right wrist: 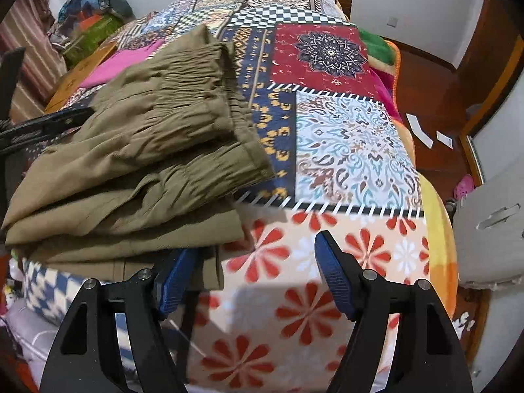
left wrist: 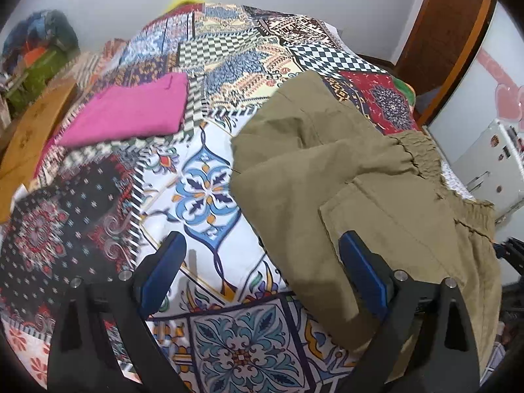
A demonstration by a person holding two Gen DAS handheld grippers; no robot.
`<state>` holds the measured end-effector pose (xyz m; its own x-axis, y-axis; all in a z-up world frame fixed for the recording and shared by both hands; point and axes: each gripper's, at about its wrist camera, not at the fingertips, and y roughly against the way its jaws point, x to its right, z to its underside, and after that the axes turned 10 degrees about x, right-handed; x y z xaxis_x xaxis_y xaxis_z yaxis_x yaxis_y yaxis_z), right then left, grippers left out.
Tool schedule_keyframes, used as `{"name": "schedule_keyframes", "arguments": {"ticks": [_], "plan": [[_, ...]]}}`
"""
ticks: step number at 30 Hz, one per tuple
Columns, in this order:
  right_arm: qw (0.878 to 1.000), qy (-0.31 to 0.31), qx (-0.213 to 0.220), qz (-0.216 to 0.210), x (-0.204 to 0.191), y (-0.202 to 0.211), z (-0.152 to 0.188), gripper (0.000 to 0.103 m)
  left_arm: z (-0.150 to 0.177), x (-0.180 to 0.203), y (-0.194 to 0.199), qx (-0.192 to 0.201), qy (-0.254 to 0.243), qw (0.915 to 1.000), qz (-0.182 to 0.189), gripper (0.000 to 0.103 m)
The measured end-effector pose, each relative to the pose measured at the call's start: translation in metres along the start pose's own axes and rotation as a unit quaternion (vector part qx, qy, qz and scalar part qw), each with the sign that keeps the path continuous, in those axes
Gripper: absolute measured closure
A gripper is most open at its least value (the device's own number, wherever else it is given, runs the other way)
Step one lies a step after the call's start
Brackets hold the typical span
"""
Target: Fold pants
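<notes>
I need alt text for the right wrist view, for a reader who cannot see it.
Folded olive-khaki cotton pants with a gathered elastic waistband lie on a colourful patchwork bedspread. The open right gripper is over the near edge, its blue-padded fingers holding nothing.

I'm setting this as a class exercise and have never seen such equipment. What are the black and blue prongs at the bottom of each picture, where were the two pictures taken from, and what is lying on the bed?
The prongs belong to two hand-held grippers that a person carries, one per hand. Each has a camera looking forward along its fingers, so one picture comes from the left gripper and one from the right gripper. Both stand with jaws open and hold nothing. On the patchwork bedspread lie folded khaki pants, gathered waistband showing, and beyond them a folded pink garment. The right gripper's left finger sits close against the pants' near edge; actual contact is unclear.
</notes>
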<state>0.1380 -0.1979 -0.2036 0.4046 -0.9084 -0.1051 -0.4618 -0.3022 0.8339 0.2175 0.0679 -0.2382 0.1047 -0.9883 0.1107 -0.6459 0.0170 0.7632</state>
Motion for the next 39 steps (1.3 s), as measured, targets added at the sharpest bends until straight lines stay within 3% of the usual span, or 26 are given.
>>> {"name": "schedule_keyframes", "arguments": {"ticks": [13,16,21,25,29,31,35,39], "plan": [[0.999,0.034,-0.003,0.030,0.034,-0.057,-0.049,0.033,0.019,0.023,0.007,-0.018,0.042,0.9980,0.044,0.007],[0.995,0.081,0.002,0.066,0.031,-0.072,-0.069,0.033,0.019,0.031,0.005,-0.017,0.048,0.9982,0.032,0.007],[0.991,0.114,0.007,0.070,0.027,-0.100,-0.104,0.033,0.017,0.036,0.003,-0.014,0.048,0.9985,0.024,0.007],[0.993,0.099,0.007,0.066,0.032,-0.109,-0.120,0.033,0.012,0.025,0.010,-0.008,0.062,0.9978,0.024,0.007],[0.992,0.089,0.005,0.086,0.040,-0.096,-0.116,0.033,0.006,0.010,0.022,0.009,0.034,0.9994,0.008,0.008],[0.993,0.083,0.005,0.088,0.044,-0.083,-0.110,0.033,0.001,0.000,0.024,0.014,0.019,0.9997,-0.009,0.013],[0.992,0.082,0.025,0.088,0.047,-0.052,-0.103,0.033,-0.010,-0.019,0.023,0.019,0.014,0.9997,-0.007,0.021],[0.995,0.042,0.066,0.066,0.047,-0.012,-0.104,0.031,-0.021,-0.025,0.016,0.026,0.009,0.9996,0.004,0.022]]}}
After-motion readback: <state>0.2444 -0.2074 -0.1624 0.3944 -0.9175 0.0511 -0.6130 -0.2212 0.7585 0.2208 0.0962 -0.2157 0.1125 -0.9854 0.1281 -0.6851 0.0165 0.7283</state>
